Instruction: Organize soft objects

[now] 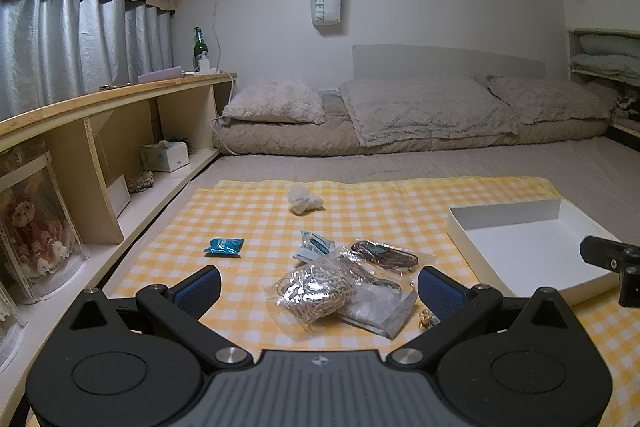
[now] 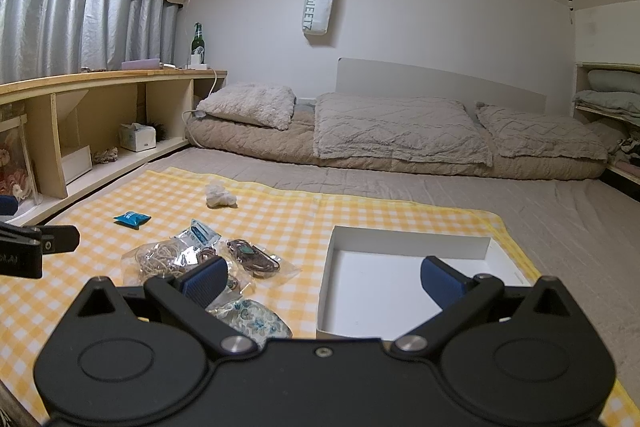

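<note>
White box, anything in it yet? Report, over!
Left gripper open, right gripper open. White box holds nothing. Packets lie on checkered cloth. Nothing blocking.

Both fisheye views sit low over the yellow checked cloth (image 1: pixel 360 195), facing the far white wall (image 2: pixel 440 7). The left looks from further left; both share the shallow white cardboard box (image 2: pixel 400 291).

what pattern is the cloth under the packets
Yellow and white check cloth; clearest in the left wrist view.

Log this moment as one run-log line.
phase: start | left gripper: open, over clear bags | right gripper: open, empty | white box: empty | blue packet, white wad: loose on checked cloth
</note>
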Motion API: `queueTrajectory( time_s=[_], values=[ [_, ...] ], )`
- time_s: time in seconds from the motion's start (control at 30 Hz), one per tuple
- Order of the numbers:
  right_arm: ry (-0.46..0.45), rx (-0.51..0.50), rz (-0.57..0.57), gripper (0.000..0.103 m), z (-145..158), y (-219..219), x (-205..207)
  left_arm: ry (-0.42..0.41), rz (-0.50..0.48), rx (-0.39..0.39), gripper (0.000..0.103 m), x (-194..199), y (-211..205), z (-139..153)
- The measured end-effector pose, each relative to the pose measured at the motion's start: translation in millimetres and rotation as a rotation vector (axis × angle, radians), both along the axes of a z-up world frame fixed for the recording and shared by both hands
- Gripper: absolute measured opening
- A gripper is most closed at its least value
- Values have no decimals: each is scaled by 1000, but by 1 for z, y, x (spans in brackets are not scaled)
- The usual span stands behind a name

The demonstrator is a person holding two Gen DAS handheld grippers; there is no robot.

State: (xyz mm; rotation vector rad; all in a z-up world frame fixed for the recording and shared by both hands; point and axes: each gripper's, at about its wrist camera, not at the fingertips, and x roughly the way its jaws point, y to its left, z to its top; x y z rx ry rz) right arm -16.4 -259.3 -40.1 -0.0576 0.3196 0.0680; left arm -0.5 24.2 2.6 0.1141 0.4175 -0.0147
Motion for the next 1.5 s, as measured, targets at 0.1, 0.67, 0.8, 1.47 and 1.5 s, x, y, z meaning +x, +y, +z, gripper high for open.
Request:
queueTrajectory(
  time_s=[0.1,0.67,0.8,1.47,1.5],
  values=[
    [-11,-4,-2,103,3,0,0,-14,13,-2,103,0,-7,7],
    [-56,-68,117,103,67,-16,43,-205,46,114,103,43,-11,53],
    [-43,-73,153,103,79,-16,68,-220,16,107,103,69,-11,63],
    [299,-168,529,103,7,9,150,256,-512,221,103,200,-5,-63],
    [313,-171,541,103,4,11,153,260,-514,237,103,208,-6,-72]
  ],
)
